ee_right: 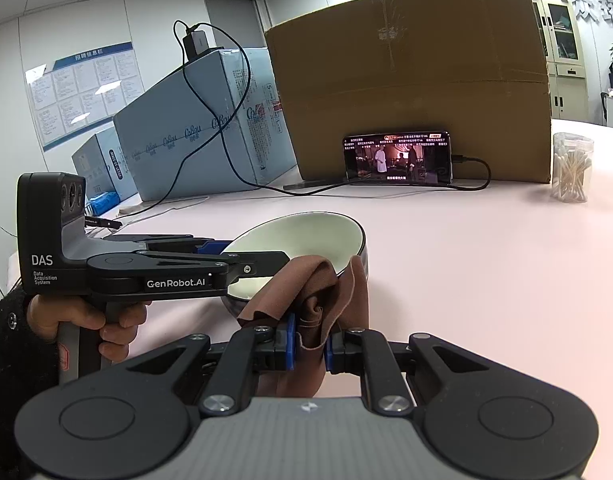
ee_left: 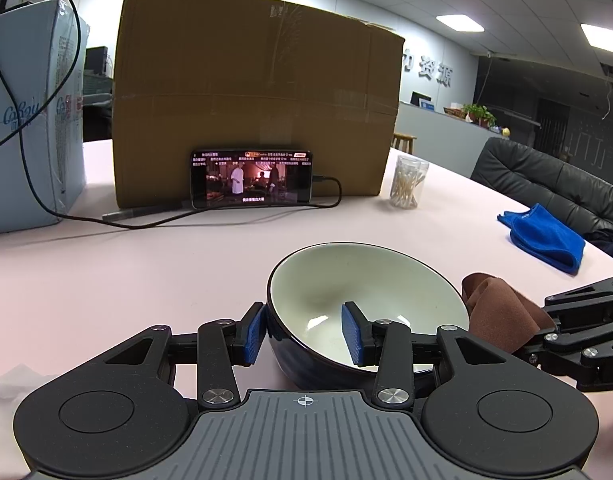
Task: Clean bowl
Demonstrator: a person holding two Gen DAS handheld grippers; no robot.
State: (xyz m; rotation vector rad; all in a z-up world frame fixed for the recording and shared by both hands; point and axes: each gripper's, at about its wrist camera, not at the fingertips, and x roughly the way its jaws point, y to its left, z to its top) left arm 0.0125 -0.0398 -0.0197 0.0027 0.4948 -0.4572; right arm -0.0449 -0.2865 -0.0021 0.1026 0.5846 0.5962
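Note:
A bowl [ee_left: 366, 280], cream inside and dark blue outside, sits tilted on the pink table. My left gripper [ee_left: 306, 332] straddles its near rim, one blue pad outside and one inside, with a wide gap between them. It is open around the rim. My right gripper [ee_right: 308, 340] is shut on a brown cloth [ee_right: 326, 288], which bunches up against the right edge of the bowl [ee_right: 306, 232]. In the left wrist view the brown cloth [ee_left: 502, 312] shows at the bowl's right side.
A large cardboard box [ee_left: 258, 100] stands behind, with a phone [ee_left: 252, 178] playing video leaning on it and a cable running left. A jar of cotton swabs [ee_left: 408, 182], a blue cloth [ee_left: 546, 238], pale blue boxes [ee_left: 30, 112] and a black chair [ee_left: 554, 184] surround the table.

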